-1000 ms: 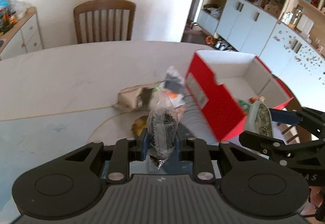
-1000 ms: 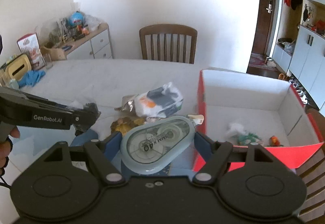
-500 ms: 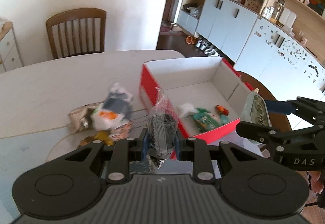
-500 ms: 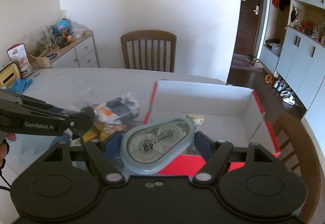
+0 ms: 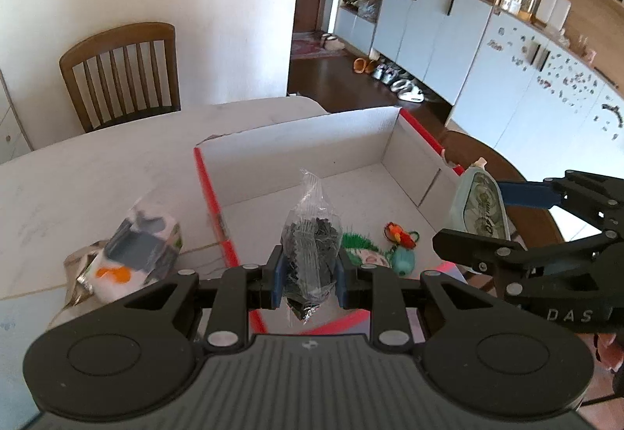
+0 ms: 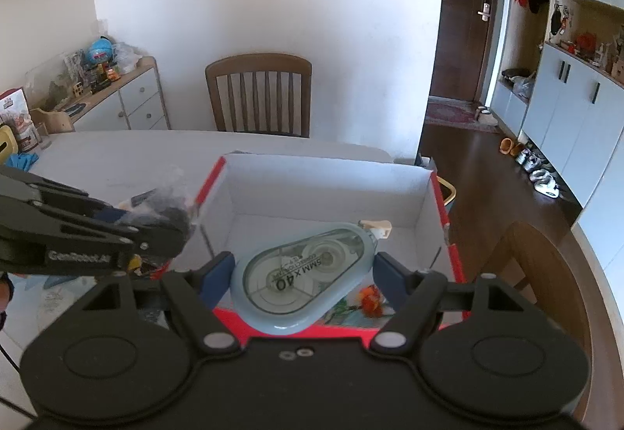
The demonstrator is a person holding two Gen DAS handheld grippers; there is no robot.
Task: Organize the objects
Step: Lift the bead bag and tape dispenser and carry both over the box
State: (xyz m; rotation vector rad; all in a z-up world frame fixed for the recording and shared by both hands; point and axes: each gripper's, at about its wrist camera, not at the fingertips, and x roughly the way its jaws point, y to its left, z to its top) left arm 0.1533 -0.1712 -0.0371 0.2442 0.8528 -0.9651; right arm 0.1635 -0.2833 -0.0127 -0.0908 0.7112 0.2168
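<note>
We see the far half of the red-sided white cardboard box (image 5: 296, 153) floor bare, open from above; small toys (image 5: 397, 239) crowd its near wall (green and orange bits), and white crumpled packets (image 5: 132, 254) lie just left outside.

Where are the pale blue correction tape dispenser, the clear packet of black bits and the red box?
pale blue correction tape dispenser (image 6: 308, 280), right wrist view, clear face.
clear packet of black bits (image 5: 311, 235), left wrist view, dark middle.
red box (image 5: 212, 196), left wrist view, left rim.

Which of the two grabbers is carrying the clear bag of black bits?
The left gripper pinches that clear bag; the right gripper holds a blue correction tape dispenser instead.
</note>
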